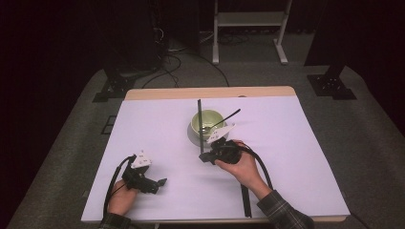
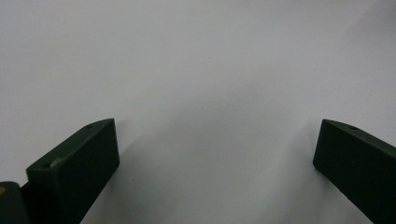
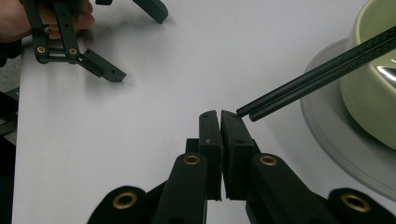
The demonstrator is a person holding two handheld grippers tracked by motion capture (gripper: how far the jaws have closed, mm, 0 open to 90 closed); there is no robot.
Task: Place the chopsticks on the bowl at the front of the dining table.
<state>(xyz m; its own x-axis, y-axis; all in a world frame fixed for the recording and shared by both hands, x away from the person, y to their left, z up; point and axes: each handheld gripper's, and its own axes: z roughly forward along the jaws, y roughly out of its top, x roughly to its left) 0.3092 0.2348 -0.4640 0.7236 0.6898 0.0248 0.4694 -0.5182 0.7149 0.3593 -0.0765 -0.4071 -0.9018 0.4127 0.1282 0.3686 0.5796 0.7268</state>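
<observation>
The bowl (image 3: 373, 79) is cut off at the right edge of the right gripper view, so its inside is hard to read there; a bright glint shows near its rim. In the high view the pale green bowl (image 1: 207, 123) sits at the middle of the white table (image 1: 296, 157), with a dark utensil (image 1: 224, 119) leaning out over its right rim. A pair of black chopsticks (image 3: 317, 74) runs from the bowl's edge toward the right gripper (image 3: 219, 114), whose jaws are pressed together on nothing. The left gripper (image 2: 215, 140), at the lower left of the high view (image 1: 160, 183), has its jaws spread wide over bare table
</observation>
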